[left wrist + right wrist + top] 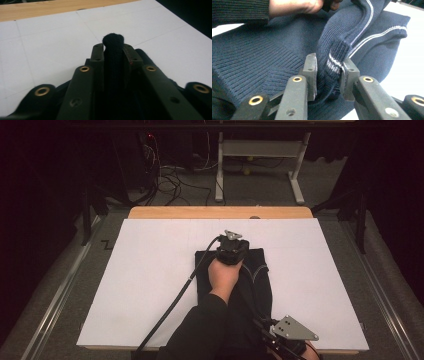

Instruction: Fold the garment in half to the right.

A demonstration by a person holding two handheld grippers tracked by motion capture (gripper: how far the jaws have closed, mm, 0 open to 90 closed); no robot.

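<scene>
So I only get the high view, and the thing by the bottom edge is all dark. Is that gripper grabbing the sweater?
Observer: Yes. The right gripper is shut on a ribbed fold of the sweater.
Operator: What colour is it really? It looks black to me.
Observer: Navy blue, with thin white stripes along the seams.
Operator: And the gripper further up?
Observer: The left gripper is shut on a bunched fold too; a dark knit nub sticks out past its tips.
</scene>
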